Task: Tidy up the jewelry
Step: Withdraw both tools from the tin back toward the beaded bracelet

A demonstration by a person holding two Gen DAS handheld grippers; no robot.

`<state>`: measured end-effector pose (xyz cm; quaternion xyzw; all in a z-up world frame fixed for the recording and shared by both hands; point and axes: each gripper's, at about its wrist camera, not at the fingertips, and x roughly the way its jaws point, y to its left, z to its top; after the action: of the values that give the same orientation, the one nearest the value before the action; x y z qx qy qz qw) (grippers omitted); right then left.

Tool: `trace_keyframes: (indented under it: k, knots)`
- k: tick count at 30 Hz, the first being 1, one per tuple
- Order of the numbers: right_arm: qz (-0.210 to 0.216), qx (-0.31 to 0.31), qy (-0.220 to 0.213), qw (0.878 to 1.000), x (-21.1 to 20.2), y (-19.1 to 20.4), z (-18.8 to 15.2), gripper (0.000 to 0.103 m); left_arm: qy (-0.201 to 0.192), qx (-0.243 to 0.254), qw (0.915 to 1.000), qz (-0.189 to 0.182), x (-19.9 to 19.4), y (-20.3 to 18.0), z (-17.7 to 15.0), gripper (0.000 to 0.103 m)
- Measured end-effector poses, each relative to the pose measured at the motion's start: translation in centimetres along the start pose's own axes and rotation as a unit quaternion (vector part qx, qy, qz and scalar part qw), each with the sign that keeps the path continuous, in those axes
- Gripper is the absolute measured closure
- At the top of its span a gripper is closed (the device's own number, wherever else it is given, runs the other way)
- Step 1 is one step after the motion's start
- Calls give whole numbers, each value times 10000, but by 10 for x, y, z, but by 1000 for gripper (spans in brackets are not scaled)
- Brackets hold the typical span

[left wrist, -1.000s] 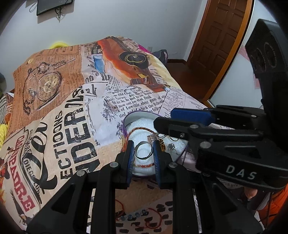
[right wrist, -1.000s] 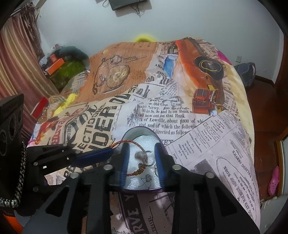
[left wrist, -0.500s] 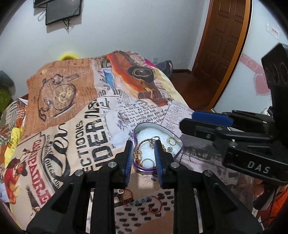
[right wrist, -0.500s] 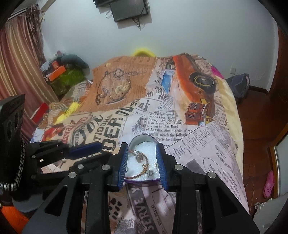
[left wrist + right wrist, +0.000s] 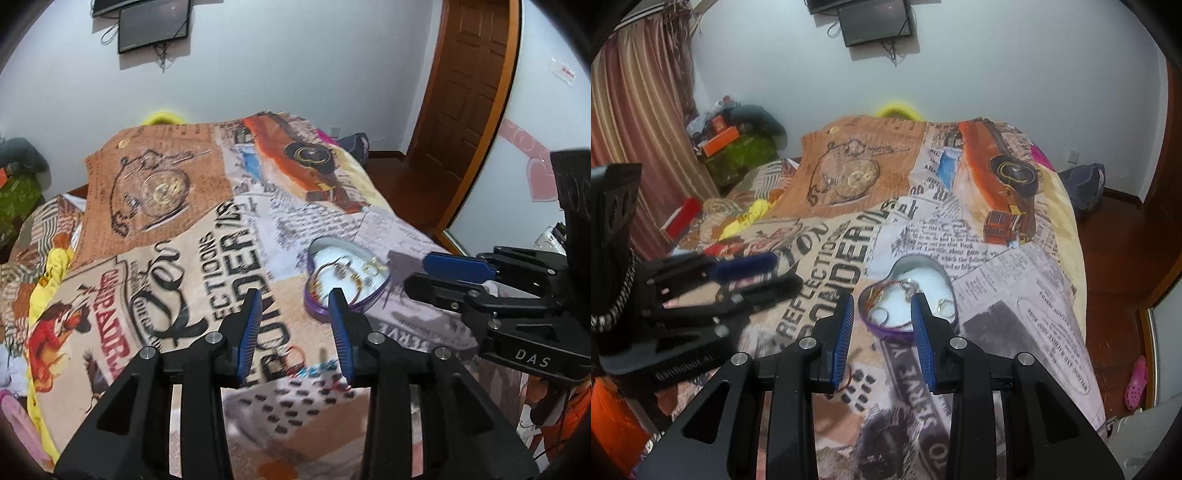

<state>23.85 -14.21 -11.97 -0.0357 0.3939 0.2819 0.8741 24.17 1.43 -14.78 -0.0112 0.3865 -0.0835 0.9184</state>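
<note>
Both grippers are matte black plastic with silver screw heads at the joints and ribbed blue pads lining the jaws. The right gripper [image 5: 417,271] carries white "DAS" lettering; the left gripper [image 5: 783,273] has blurred lettering and a braided cord at frame left.

Even, soft indoor light, fairly bright; no harsh glare. White wall [image 5: 1015,74] evenly lit, faint shadow under the wall screen [image 5: 875,18]. Heavy fisheye bend plus black vignette at the corners (both views). Left wrist view smeared by motion blur across the bedspread [image 5: 207,258] foreground. In the right wrist view the left hand-held gripper [image 5: 757,275] is blurred.
</note>
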Motion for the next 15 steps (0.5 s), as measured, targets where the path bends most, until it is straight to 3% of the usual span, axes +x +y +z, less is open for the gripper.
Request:
trace_keyframes:
  k: [15]
  knots:
    - [95, -341, 945, 9949, 51, 31, -39, 74, 631, -362, 9973, 128, 21, 44, -54, 66]
